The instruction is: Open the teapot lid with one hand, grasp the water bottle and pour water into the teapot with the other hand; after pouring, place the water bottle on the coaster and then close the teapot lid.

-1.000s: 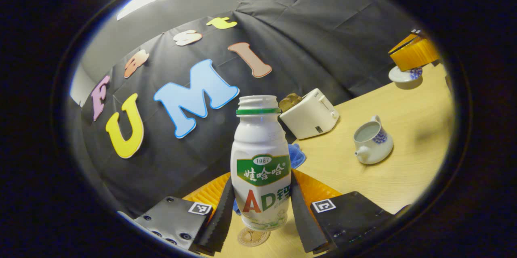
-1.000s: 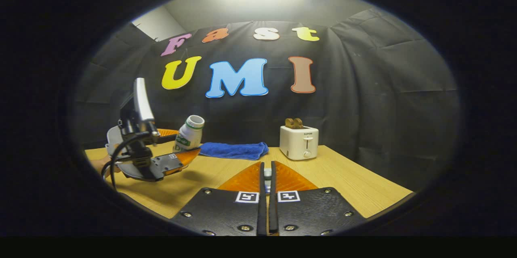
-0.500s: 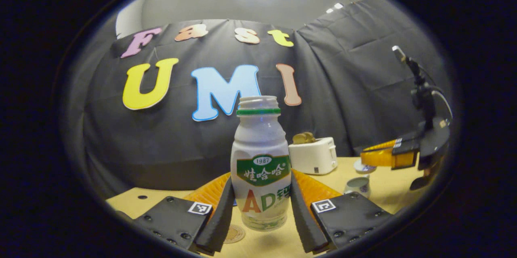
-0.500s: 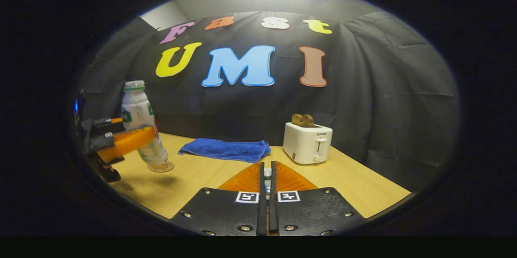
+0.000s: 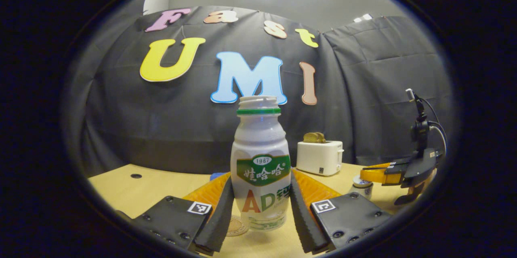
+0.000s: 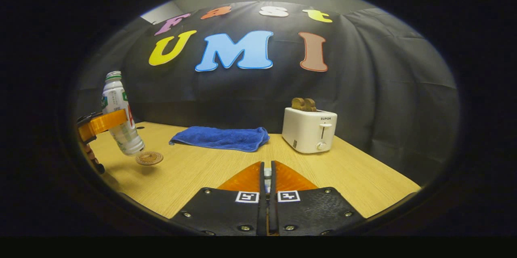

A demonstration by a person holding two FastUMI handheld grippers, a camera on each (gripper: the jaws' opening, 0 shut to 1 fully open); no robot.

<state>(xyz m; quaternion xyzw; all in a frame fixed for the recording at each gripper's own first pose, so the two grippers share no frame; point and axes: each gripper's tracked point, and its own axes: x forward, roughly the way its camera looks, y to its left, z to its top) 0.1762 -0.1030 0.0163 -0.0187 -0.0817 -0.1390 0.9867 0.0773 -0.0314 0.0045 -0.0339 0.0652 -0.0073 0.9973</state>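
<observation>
Above the pale wooden worktop (image 6: 210, 173), the left tool (image 5: 260, 213) grips the bottle (image 5: 260, 165) just over the coaster (image 6: 149, 158) (right tool (image 6: 266, 193) pinched closed).

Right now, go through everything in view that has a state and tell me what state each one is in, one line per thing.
water bottle: uncapped, upright, held above the table
left gripper: shut on the water bottle
right gripper: shut, pinching something small I cannot identify
coaster: flat on the table, bare
teapot: on the table; lid state unclear
toaster: bread standing up in the slots
blue towel: lying crumpled on the table
</observation>
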